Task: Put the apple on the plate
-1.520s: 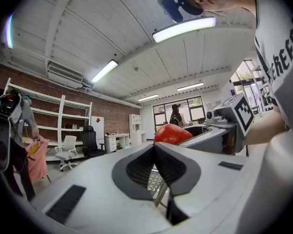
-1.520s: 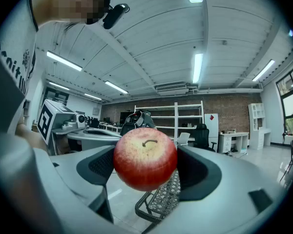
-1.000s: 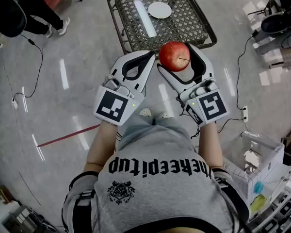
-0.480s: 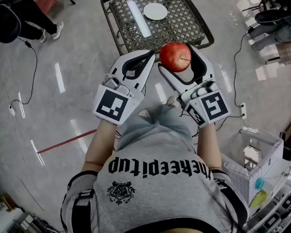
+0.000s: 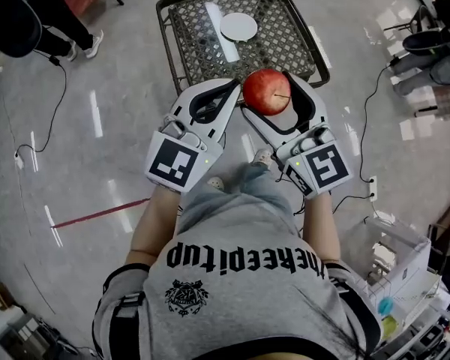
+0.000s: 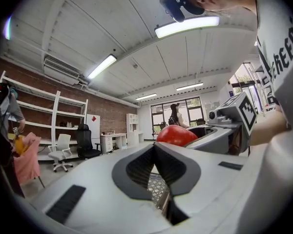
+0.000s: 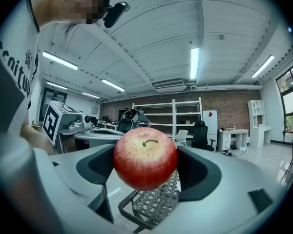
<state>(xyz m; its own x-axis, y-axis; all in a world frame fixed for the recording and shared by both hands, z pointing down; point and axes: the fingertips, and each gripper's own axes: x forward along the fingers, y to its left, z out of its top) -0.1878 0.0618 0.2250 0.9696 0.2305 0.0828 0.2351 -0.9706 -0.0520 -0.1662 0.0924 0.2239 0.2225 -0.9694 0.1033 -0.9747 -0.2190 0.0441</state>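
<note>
A red apple (image 5: 267,91) with its stem showing is clamped between the jaws of my right gripper (image 5: 271,90); the right gripper view shows the apple (image 7: 145,158) filling the gap between the dark pads. My left gripper (image 5: 230,87) is shut with nothing in it, its tips (image 6: 155,147) pressed together, just left of the apple (image 6: 176,135). A small white plate (image 5: 238,27) lies on a dark metal mesh table (image 5: 285,28) on the far side of both grippers. Both grippers hover at the table's near edge.
A long white strip (image 5: 221,31) lies on the mesh table left of the plate. A person in dark clothes (image 5: 30,13) stands at the upper left. Cables (image 5: 58,111) run over the grey floor. Boxes and clutter (image 5: 405,276) sit at the lower right.
The mesh table and plate sit slightly lower and closer in the view than a second ago. The apple stays gripped; both grippers hold much the same pose.
</note>
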